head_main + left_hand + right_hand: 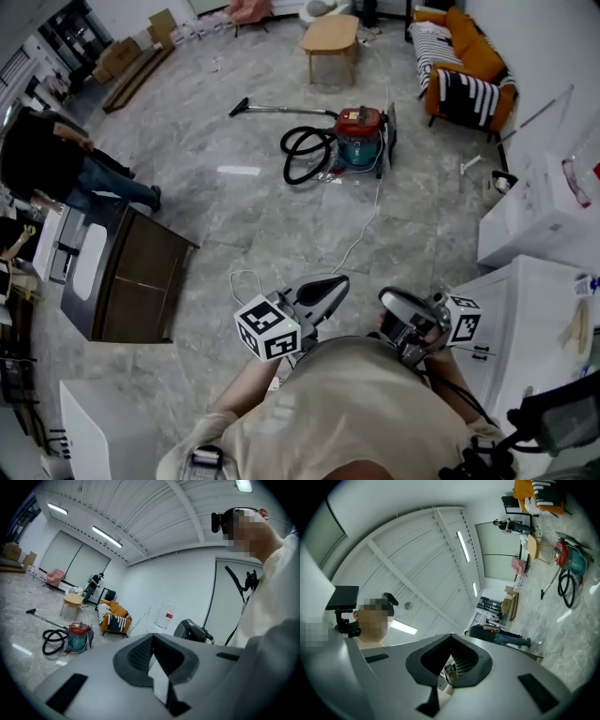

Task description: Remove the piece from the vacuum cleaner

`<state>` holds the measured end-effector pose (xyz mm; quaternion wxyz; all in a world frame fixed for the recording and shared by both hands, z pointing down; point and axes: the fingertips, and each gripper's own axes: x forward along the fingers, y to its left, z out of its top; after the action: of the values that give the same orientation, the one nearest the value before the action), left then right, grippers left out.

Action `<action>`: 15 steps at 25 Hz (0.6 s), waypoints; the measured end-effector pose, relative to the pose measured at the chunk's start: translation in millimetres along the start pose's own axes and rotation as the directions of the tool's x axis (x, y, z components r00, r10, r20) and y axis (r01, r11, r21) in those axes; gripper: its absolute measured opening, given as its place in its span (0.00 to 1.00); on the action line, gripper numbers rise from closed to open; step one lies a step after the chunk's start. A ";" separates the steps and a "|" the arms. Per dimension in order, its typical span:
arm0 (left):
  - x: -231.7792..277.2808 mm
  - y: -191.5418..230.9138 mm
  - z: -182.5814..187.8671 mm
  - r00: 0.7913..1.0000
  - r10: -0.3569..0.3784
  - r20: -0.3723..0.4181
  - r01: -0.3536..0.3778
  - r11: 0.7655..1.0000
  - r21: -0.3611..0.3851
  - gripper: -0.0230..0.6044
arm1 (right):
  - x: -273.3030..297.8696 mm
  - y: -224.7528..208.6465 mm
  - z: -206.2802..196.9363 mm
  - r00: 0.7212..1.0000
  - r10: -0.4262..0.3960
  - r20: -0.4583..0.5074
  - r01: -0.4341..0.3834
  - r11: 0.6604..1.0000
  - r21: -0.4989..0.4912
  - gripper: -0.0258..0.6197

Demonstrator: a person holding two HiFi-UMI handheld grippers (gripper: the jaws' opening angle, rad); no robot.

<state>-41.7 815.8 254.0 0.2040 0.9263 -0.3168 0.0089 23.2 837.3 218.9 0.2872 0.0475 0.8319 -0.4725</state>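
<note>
Nothing is in hand yet. My left gripper [334, 285] and right gripper [401, 309] sit tucked close to the chest, a carrying posture, I'd say, with no work in reach. Both are clenched on nothing: in each gripper view the jaw tips meet with only room behind them. The left points roughly level toward the room and the right tilts up at the ceiling, so neither is aimed at a target. The vacuum [361, 136] stands well apart from me, far across the floor [234, 225] near the sofa [464, 66]. Its black hose [305, 155] is coiled beside it and the wand [281, 110] lies flat on the tiles. A white cord [366, 220] trails from it toward my feet. I judge the piece to pull is on the hose or wand, but I can't tell which from here.
</note>
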 end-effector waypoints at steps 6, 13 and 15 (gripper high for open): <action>24.6 -7.0 2.8 0.997 0.082 0.007 -0.082 0.997 0.005 0.04 | -22.8 -3.7 20.8 0.998 0.057 -0.017 -0.056 0.996 0.070 0.04; 49.6 -15.8 2.4 0.988 0.149 -0.026 -0.149 0.989 0.019 0.04 | -43.6 -9.6 29.3 0.995 0.073 -0.070 -0.064 0.989 0.132 0.04; 59.2 -18.4 1.1 0.987 0.152 -0.048 -0.150 0.988 0.033 0.04 | -50.7 -10.2 34.8 0.995 0.075 -0.060 -0.066 0.988 0.143 0.04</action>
<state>16.4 794.1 254.7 0.1971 0.9019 -0.3807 0.0525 76.9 813.1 239.7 0.2723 0.1124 0.8033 -0.5177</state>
